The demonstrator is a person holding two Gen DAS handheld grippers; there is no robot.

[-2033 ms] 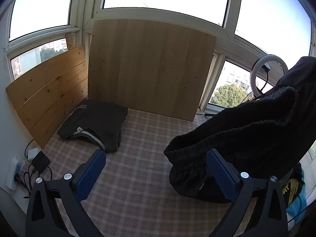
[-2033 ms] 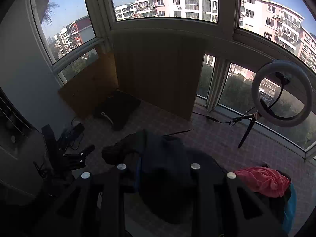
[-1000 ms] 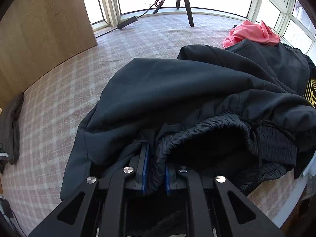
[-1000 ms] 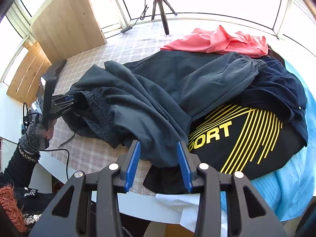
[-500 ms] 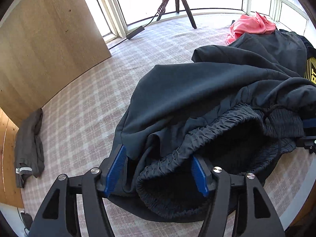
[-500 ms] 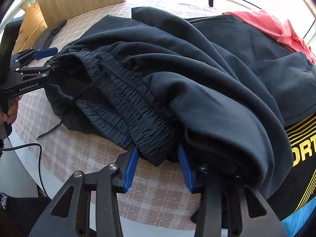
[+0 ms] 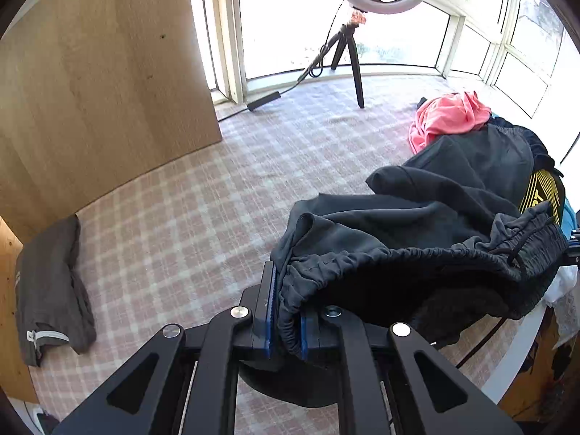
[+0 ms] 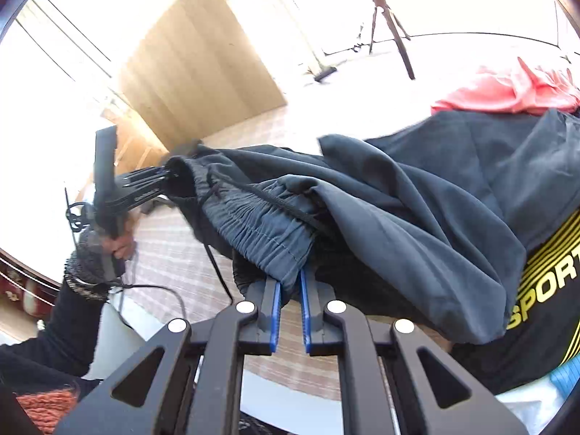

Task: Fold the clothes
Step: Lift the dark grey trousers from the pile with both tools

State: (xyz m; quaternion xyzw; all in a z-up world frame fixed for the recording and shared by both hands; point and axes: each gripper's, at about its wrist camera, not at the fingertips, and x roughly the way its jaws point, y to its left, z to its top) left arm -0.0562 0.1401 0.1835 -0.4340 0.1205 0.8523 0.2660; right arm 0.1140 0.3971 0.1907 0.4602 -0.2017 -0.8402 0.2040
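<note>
Both grippers are clamping the elastic waistband of the dark trousers [image 7: 417, 253]: the left gripper [image 7: 284, 330] is pinching one end, the right gripper [image 8: 290, 308] the other, likely stretching the band taut so the legs can hang straight for folding. Beyond, to the right gripper's right, a black garment [image 8: 543, 290] is showing yellow "SPORT" lettering; farther back, a pink garment [image 7: 449, 116] is lying on the checked desk [image 7: 199, 217].

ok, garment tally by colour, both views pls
Dark/black: 3, the trousers in both tongs, the folded piece by the board, the yellow-print top
Pink: 1, the crumpled pink garment
Light blue: 1, the blue fabric, only an edge showing
Total: 5
</note>
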